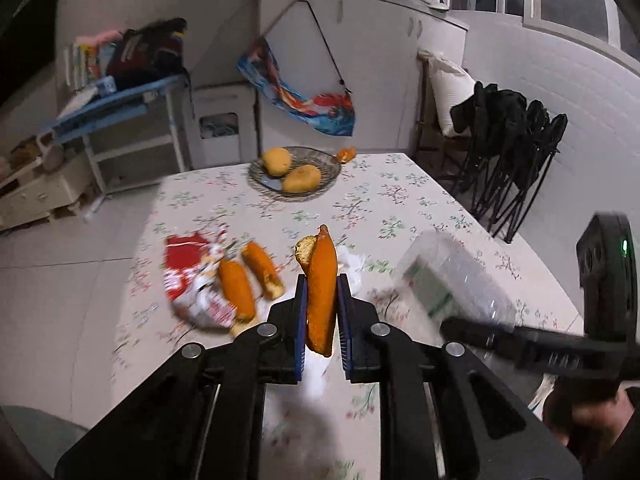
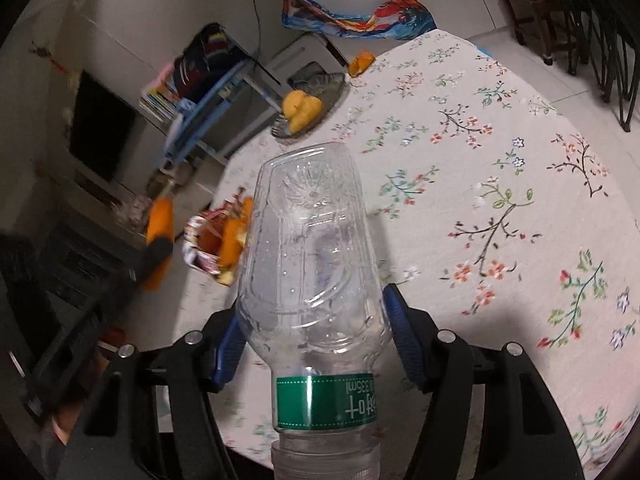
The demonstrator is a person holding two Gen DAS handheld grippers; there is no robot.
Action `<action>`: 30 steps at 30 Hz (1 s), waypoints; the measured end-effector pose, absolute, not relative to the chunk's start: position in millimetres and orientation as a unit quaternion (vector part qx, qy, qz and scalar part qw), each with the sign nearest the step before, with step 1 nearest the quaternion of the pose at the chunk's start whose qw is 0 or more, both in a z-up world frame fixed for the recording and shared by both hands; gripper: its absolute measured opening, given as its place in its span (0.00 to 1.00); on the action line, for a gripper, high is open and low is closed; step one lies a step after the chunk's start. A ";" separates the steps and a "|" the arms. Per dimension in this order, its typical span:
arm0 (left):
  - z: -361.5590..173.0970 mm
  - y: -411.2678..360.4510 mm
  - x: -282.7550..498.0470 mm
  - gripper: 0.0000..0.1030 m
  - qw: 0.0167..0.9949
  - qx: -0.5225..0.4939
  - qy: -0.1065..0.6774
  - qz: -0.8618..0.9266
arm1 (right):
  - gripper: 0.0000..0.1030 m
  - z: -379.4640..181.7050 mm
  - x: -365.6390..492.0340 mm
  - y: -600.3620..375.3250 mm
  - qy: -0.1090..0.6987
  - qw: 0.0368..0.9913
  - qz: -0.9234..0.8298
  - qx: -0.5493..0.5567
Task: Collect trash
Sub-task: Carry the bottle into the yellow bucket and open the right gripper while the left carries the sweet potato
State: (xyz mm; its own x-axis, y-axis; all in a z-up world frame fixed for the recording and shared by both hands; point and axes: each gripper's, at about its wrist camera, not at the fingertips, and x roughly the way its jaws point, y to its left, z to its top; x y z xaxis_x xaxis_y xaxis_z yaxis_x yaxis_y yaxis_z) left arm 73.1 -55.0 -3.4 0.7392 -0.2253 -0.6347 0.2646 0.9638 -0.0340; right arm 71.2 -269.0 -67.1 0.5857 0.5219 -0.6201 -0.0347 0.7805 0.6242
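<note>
Peel (image 1: 320,292), a long orange strip, is clenched upright in your left tongs (image 1: 322,312) above the table (image 1: 400,200), its long axis running along the fingers. Your right tongs (image 2: 312,336) grasp the empty bottle (image 2: 312,264), base forward, cap toward you. Remaining trash lies ahead and to the left of your left tongs: two peel pieces (image 1: 248,280) on a red wrapper (image 1: 192,276), nearer that hand, though both are full.

On the table (image 1: 400,200), the wrapper (image 1: 192,280) lies left, the bowl (image 1: 294,174) behind.
</note>
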 end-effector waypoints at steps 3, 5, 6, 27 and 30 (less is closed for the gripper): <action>1.8 -46.3 50.5 0.13 0.938 0.034 0.325 -0.113 | 0.61 -55.6 61.9 -264.1 0.406 0.846 0.184 0.293; 4.8 -40.3 36.8 0.13 0.941 0.033 0.321 -0.104 | 0.61 -49.2 54.4 -261.0 0.394 0.849 0.193 0.293; 5.5 -37.3 30.1 0.13 0.941 0.032 0.321 -0.101 | 0.61 -46.8 49.6 -259.3 0.389 0.850 0.197 0.295; -3.3 -18.4 -64.9 0.13 0.944 0.028 0.317 -0.089 | 0.61 -58.4 -32.1 -251.1 0.376 0.841 0.215 0.324; -6.0 -18.1 -73.8 0.13 0.943 0.026 0.318 -0.089 | 0.61 -60.7 -39.5 -248.7 0.380 0.839 0.217 0.323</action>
State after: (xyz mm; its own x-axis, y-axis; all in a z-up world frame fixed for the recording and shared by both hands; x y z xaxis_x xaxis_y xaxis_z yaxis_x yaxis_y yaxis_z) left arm -73.8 -18.1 -6.0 0.7813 -0.1514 -0.6055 0.1848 0.9827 -0.0072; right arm -39.5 -248.7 -60.7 0.6167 0.6091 -0.4987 -0.1182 0.6980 0.7063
